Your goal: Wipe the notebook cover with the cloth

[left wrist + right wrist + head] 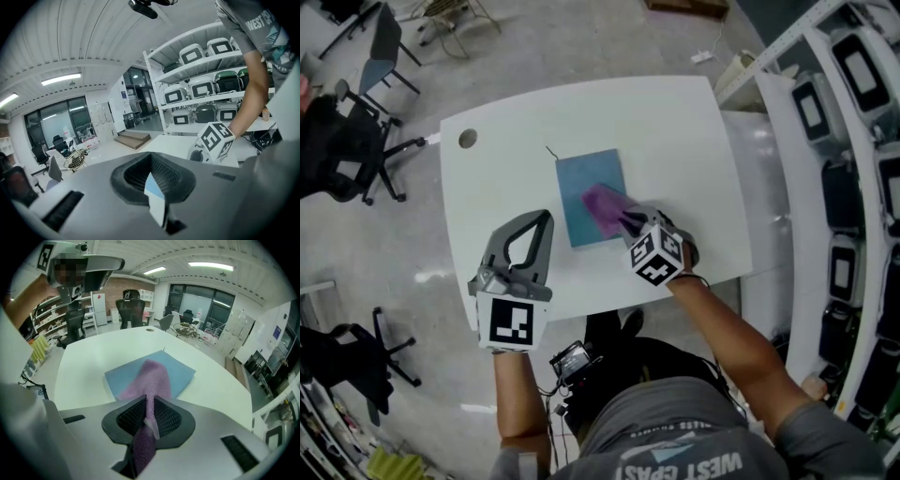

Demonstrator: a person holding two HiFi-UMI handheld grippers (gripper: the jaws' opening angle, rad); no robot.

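Pinching cloth (151, 376) on notebook (183, 373), right tool (148, 405); shirt (675, 452) print "WEST".

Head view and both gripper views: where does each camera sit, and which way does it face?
Head view: on the person's head, looking steeply down at the white table; both arms, left gripper, right gripper show.
Left gripper view: on that gripper, looking across the room over shut jaws toward shelves; the right arm shows.
Right gripper view: on that gripper, looking down along jaws shut on the cloth, at the notebook; the person's head rig shows.
Shared: head and right gripper views show cloth on notebook.
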